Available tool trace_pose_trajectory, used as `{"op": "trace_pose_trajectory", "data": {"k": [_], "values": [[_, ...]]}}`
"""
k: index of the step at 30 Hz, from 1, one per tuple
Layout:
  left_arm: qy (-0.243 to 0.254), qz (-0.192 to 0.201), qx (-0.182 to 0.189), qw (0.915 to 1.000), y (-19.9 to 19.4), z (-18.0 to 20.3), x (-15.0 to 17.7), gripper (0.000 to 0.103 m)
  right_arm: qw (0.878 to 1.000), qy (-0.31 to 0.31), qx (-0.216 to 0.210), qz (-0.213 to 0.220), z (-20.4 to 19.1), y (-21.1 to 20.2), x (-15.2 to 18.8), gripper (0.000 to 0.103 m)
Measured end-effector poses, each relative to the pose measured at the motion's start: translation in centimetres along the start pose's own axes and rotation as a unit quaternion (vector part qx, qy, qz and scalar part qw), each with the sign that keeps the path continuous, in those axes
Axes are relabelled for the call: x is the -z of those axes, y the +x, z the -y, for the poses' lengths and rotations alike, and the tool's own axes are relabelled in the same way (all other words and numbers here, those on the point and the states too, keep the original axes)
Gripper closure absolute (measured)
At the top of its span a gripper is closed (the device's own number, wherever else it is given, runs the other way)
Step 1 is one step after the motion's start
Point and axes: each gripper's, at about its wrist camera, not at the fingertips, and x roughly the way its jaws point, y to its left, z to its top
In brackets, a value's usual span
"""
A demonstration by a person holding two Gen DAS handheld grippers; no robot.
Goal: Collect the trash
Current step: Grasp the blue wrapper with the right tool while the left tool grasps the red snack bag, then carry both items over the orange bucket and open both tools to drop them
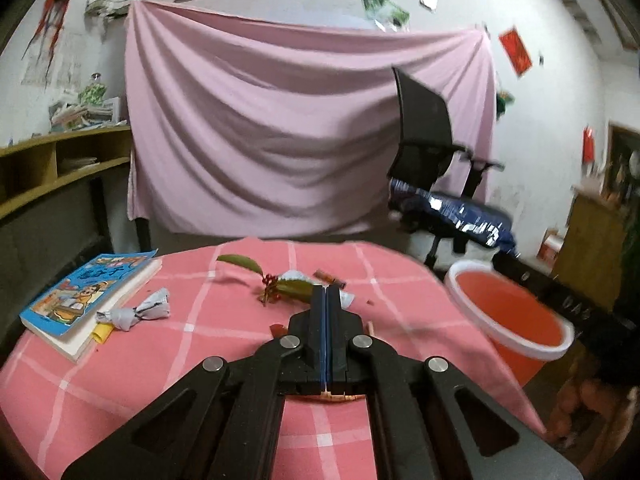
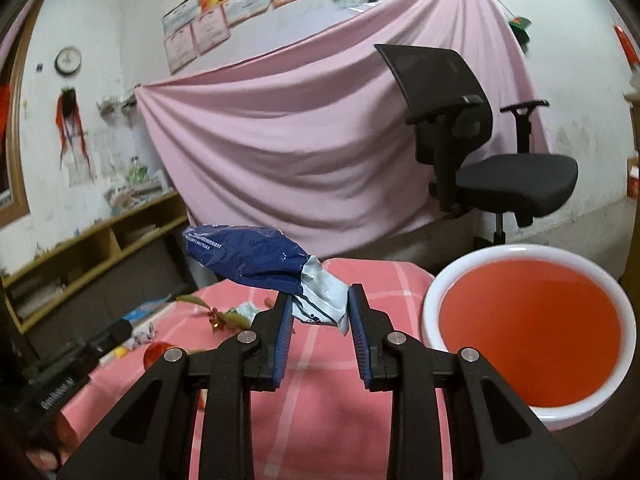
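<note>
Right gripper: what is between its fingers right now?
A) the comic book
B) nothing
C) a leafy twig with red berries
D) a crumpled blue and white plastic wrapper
D: the right gripper is closed on the blue and white wrapper, lifted above the pink checked cloth; the twig lies on the table.

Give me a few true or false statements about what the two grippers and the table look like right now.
1. The right gripper holds a blue and white wrapper. True.
2. The left gripper is wide open. False: its jaws are shut together.
3. The orange bucket has a white rim. True.
4. The tablecloth is plain green. False: it is pink with white checks.
5. A book lies on the table. True.
</note>
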Motion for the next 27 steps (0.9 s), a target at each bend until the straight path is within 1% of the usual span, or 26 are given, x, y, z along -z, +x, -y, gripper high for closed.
{"op": "trace_pose_trajectory", "data": {"k": [2,6,8,10,11,12,17,18,19,20,21,22,27], "values": [[-0.001,-0.012,-0.003,0.9999,0.6,-0.1,0.0,0.103,1.0,0.019,-0.001,-0.003,0.7,-0.2,0.0,0.078],[-0.046,-0.03,0.001,0.9985,0.8,-1.7,0.5,0.103,0.998,0.053,-0.006,-0.019,2.3,-0.1,0.0,0.078],[-0.068,-0.047,-0.007,0.9966,0.7,-2.5,0.8,0.093,0.998,0.06,-0.006,-0.025,2.6,-0.3,0.2,0.078],[-0.091,-0.056,-0.005,0.9943,0.5,-3.3,1.2,0.059,0.998,0.059,-0.002,-0.036,2.7,-0.2,0.2,0.078],[-0.104,-0.058,-0.002,0.9929,0.4,-3.7,1.3,0.055,0.997,0.056,0.0,-0.044,2.6,0.0,0.3,0.078],[-0.112,-0.062,0.0,0.9918,0.6,-3.9,1.3,0.055,0.997,0.05,0.002,-0.053,2.4,0.2,0.3,0.078],[-0.121,-0.122,0.017,0.9849,2.6,-4.2,1.6,0.056,0.997,0.029,0.013,-0.077,1.6,0.7,0.6,0.077],[-0.124,-0.129,0.019,0.9838,2.7,-4.3,1.8,0.06,0.996,0.025,0.015,-0.083,1.5,0.9,0.7,0.077],[-0.129,-0.133,0.025,0.9824,2.8,-4.5,1.9,0.069,0.996,0.023,0.014,-0.089,1.4,1.1,0.7,0.077],[-0.133,-0.134,0.028,0.9816,2.9,-4.7,1.9,0.075,0.995,0.022,0.014,-0.092,1.5,1.2,0.8,0.077],[-0.136,-0.134,0.029,0.9811,2.7,-4.7,1.9,0.084,0.995,0.022,0.014,-0.095,1.5,1.2,0.8,0.077],[-0.137,-0.135,0.034,0.9807,2.7,-4.8,1.9,0.086,0.995,0.022,0.015,-0.098,1.5,1.3,0.9,0.077],[-0.124,-0.125,0.035,0.9837,2.1,-4.3,1.8,0.087,0.995,0.022,0.013,-0.102,1.8,1.4,0.9,0.077]]}}
